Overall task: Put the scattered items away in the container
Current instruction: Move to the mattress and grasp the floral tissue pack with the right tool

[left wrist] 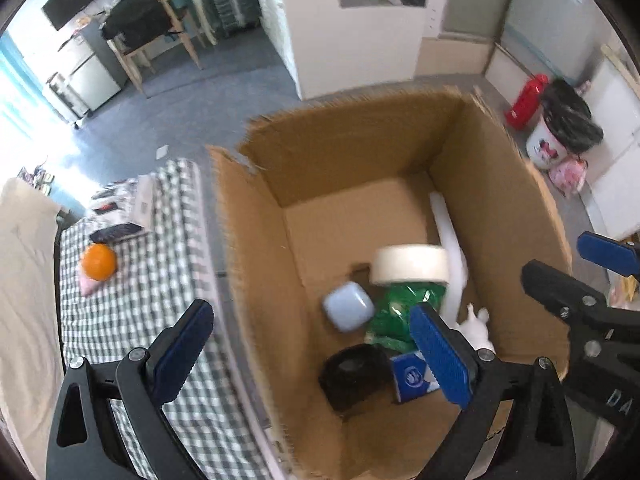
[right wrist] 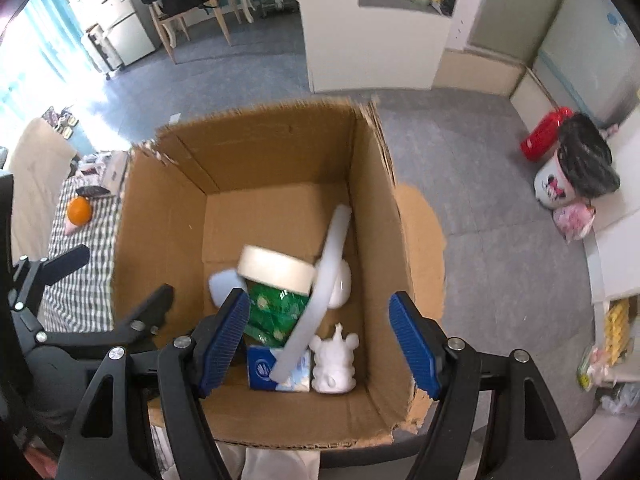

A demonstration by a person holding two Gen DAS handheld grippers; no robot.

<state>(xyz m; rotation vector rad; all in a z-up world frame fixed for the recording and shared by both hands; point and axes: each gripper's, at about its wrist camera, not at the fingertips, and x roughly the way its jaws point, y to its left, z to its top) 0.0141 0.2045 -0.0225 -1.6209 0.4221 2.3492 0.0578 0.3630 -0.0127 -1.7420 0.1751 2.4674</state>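
Note:
An open cardboard box [left wrist: 256, 264] [right wrist: 160, 216] holds a roll of cream tape [left wrist: 410, 264] [right wrist: 276, 270], a green packet [left wrist: 394, 316] [right wrist: 276, 314], a pale blue case [left wrist: 348, 306], a black object [left wrist: 356, 372], a blue tissue pack [right wrist: 264, 370], a white figurine [right wrist: 334, 362] and a white strip [right wrist: 320, 292]. The tape looks blurred, above the packet. My left gripper [left wrist: 312, 356] is open and empty over the box's left wall. My right gripper [right wrist: 320, 348] is open and empty above the box. An orange [left wrist: 99, 262] [right wrist: 79, 210] and a dark remote [left wrist: 116, 233] lie on the checked cloth [left wrist: 160, 280].
A cushion or bedding [left wrist: 24, 280] lies left of the cloth. On the grey floor to the right stand a white bin with a black bag [right wrist: 576, 172], a red bottle [right wrist: 546, 138] and a pink bag [right wrist: 576, 220]. A wooden chair [left wrist: 152, 40] stands far back.

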